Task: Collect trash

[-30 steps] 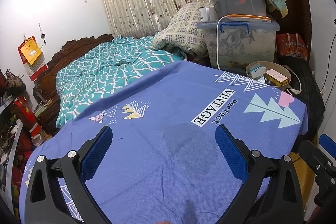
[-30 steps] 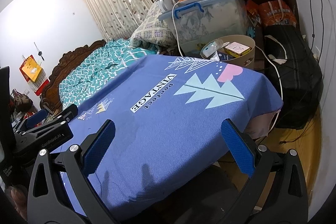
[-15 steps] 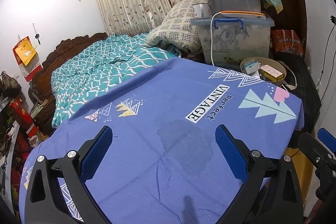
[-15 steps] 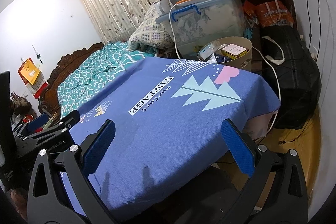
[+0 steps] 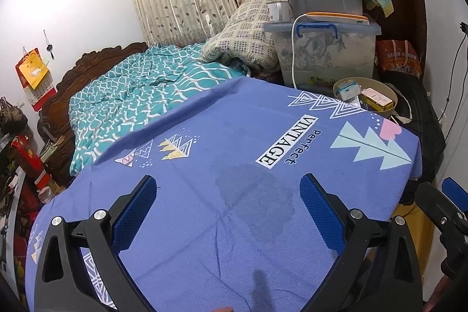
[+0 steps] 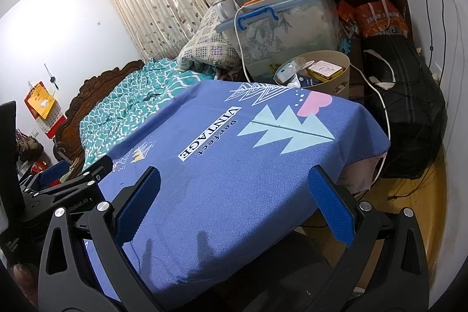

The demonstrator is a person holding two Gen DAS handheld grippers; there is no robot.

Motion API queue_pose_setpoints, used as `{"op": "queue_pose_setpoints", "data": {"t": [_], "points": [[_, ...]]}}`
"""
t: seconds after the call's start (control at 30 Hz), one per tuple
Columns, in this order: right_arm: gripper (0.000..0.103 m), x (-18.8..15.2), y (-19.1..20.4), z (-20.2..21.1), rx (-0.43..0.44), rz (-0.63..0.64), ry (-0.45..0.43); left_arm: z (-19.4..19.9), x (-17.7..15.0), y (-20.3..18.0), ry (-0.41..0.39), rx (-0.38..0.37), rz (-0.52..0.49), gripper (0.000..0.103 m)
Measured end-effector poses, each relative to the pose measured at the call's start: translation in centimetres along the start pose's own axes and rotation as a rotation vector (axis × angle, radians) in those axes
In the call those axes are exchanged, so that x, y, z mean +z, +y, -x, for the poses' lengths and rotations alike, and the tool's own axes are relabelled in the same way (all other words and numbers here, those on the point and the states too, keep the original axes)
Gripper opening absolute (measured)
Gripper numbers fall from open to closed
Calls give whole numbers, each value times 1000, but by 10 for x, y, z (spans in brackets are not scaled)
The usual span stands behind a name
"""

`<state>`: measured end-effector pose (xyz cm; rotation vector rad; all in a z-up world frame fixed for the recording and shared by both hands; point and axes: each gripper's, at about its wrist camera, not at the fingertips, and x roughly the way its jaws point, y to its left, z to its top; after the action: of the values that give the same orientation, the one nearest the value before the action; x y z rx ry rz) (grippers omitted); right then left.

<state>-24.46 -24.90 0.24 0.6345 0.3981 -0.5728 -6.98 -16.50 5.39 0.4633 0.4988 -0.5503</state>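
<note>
A round beige bin [image 5: 390, 95] [image 6: 339, 69] stands beyond the far right corner of a table covered in a blue printed cloth [image 5: 234, 142] [image 6: 234, 154]. It holds a small carton [image 5: 376, 98] [image 6: 324, 69], a clear plastic package [image 6: 288, 69] and other trash. No loose trash shows on the cloth. My left gripper [image 5: 228, 195] is open and empty over the near part of the cloth, above a dark damp patch [image 5: 254, 201]. My right gripper [image 6: 234, 189] is open and empty over the cloth's near right side. The left gripper's body also shows in the right wrist view [image 6: 70, 189].
Stacked clear storage boxes [image 5: 327, 48] [image 6: 280, 16] with a white cable stand behind the bin. A black bag [image 6: 406, 113] lies on the wooden floor at the right. A bed with a teal quilt [image 5: 140, 89] and a folded blanket [image 5: 248, 40] is at the left.
Both grippers have drawn back and risen slightly, so the table looks a little farther off. Both stay open and empty.
</note>
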Motion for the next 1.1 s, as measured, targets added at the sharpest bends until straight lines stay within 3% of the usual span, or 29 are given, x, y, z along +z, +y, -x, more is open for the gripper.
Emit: {"op": "queue_pose_setpoints", "data": {"t": [0.63, 1.1], "points": [[100, -1, -1, 1, -1, -3, -4, -6, -2, -3, 64, -42, 5, 94], [100, 0, -2, 1, -2, -4, -3, -6, -2, -1, 62, -18, 4, 94]]}}
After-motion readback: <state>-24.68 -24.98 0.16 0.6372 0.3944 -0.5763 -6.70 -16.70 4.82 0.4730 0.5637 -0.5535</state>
